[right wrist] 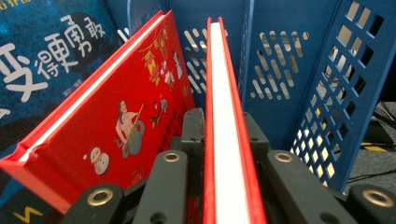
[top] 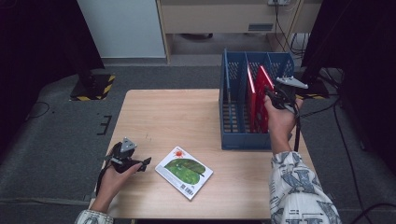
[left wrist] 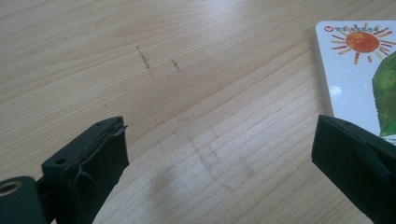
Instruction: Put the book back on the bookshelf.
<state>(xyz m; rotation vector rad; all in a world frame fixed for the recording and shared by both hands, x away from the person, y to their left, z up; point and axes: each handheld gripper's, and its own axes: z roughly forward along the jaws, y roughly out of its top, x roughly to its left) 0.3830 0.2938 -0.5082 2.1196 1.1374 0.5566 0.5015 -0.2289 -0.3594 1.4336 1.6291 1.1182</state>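
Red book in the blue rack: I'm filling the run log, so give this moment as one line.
right tool: shut on red book | place: blue file rack | left tool: open over table | picture book: flat on table

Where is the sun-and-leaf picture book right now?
In the high view the picture book lies flat at the table's near edge, just right of the left gripper.
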